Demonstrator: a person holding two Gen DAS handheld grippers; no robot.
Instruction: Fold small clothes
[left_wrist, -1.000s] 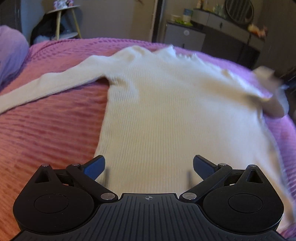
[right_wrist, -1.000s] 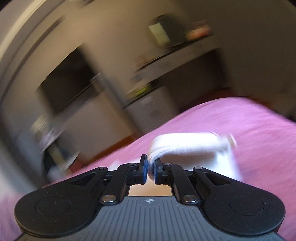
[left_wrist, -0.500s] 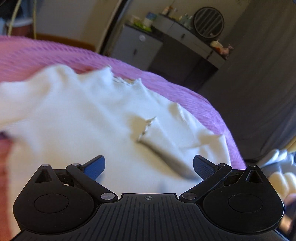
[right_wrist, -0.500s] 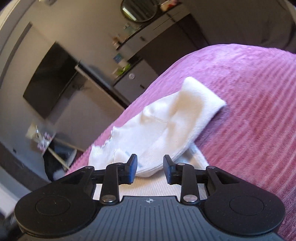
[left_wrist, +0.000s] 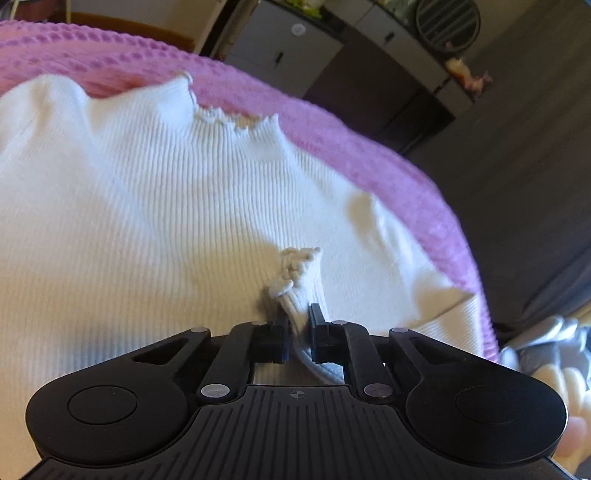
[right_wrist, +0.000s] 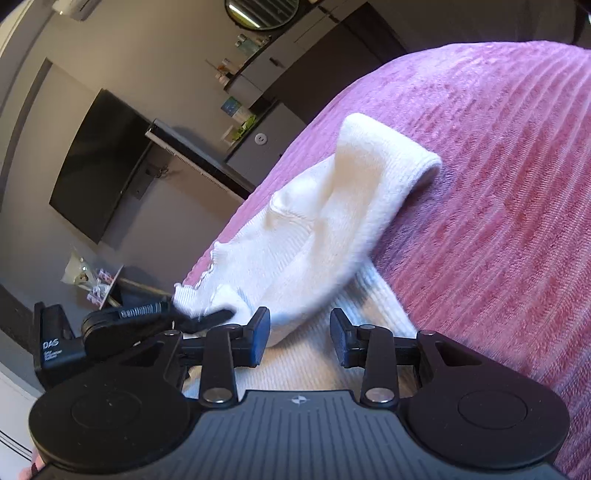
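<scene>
The left gripper (left_wrist: 297, 325) was pinching the frilly sleeve cuff (left_wrist: 295, 271) low in the middle of the frame. The right gripper (right_wrist: 299, 332) had let go, its jaws apart over the white sweater (left_wrist: 147, 206). Farther off, the sweater lay spread on the pink blanket (right_wrist: 498, 203).

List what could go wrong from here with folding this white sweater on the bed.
1. The left gripper pinches only the frilly sleeve cuff; a small bite of stretchy knit may slip out when pulled.
2. The right gripper is open, so the folded sleeve lies loose on the sweater and may flop back.
3. Dragging the cuff could bunch the sweater on the textured pink bedspread.
</scene>
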